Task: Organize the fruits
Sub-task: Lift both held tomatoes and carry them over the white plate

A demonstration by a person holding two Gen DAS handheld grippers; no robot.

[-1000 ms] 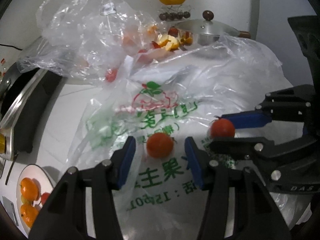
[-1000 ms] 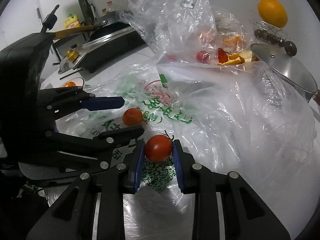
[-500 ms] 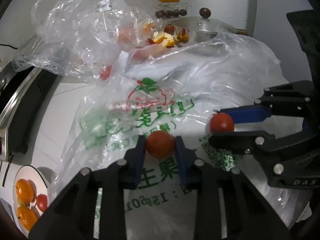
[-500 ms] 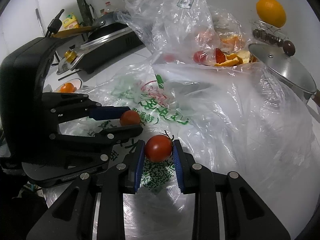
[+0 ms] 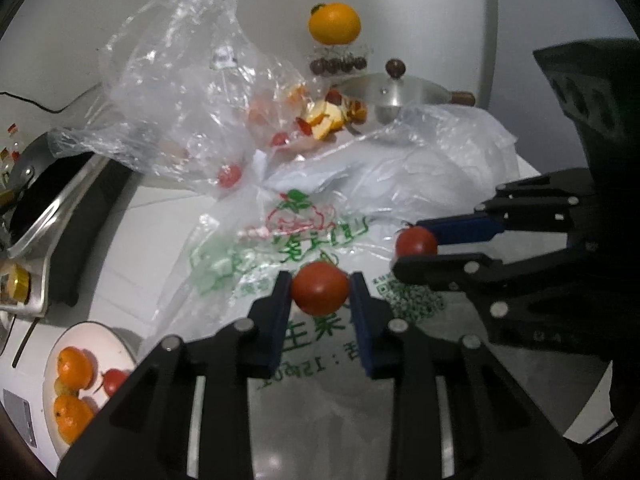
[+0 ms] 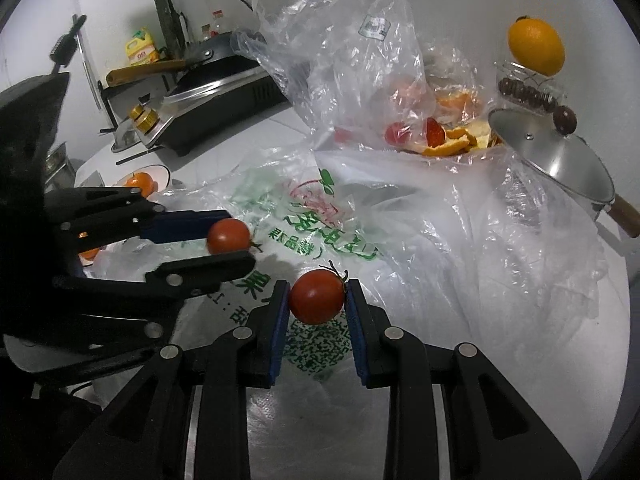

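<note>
My left gripper [image 5: 320, 294] is shut on a red cherry tomato [image 5: 319, 293] and holds it above a printed plastic bag [image 5: 304, 236]. My right gripper [image 6: 317, 297] is shut on a second red tomato [image 6: 316, 297] with a green stem, just to the right of the left one. Each gripper also shows in the other's view: the right gripper [image 5: 416, 249] and the left gripper [image 6: 230, 242]. A white plate [image 5: 90, 330] at the lower left holds mandarins [image 5: 74, 368] and a tomato [image 5: 114, 380].
A crumpled clear bag [image 5: 180, 92] with fruit scraps stands behind. A steel pot lid [image 5: 394, 88], a jar of dark fruit with an orange [image 5: 334, 24] on top, and a black induction cooker [image 5: 60, 216] stand around the white counter.
My left gripper closed on the tomato that lay between its open fingers and lifted it off the bag. The right gripper kept its tomato and rose slightly.
</note>
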